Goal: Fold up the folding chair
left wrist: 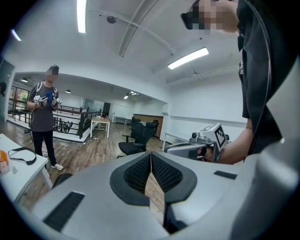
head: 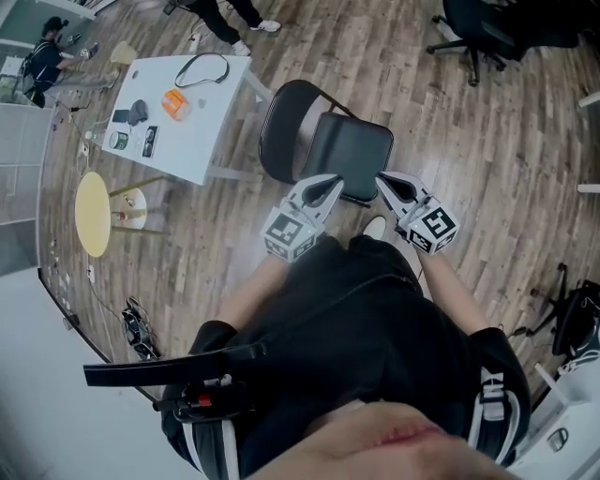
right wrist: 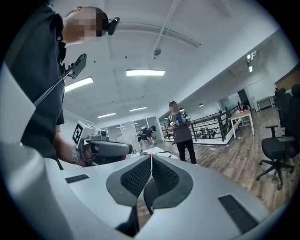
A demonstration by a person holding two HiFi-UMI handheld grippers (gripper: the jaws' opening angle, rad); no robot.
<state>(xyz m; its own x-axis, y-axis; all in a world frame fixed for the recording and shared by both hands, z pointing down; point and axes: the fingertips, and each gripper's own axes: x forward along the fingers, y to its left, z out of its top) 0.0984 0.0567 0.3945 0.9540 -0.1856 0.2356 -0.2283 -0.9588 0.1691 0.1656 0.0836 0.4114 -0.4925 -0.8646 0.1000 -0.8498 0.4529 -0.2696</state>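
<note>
So the folding chair (head: 328, 148) is open on the wood floor right in front of the person, black seat flat and the rounded backrest on the far side, sitting just beside the corner of a white table (head: 214, 141). Both grippers are held out low over the near edge of the seat, the left gripper (head: 330, 184) near the seat's left front corner and the right gripper (head: 382, 180) near its right front corner. From the head view I honestly can't tell if either tip is actually touching the seat. In each gripper view the jaws are pressed tight together, ribbed pads meeting along one line with nothing pinched in them, so neither one has hold of the chair. Each gripper view also catches the other gripper off to the side, in the person's hand. The table has an orange thing (head: 175, 103) and a looped black strap (head: 202, 70) on it, plus a few small dark bits. There's a round yellow stool (head: 92, 214) off to the left, and a black office chair (head: 473, 28) well away at the top right. Another person (left wrist: 43, 117) stands farther back in the room holding their own pair of grippers
</note>
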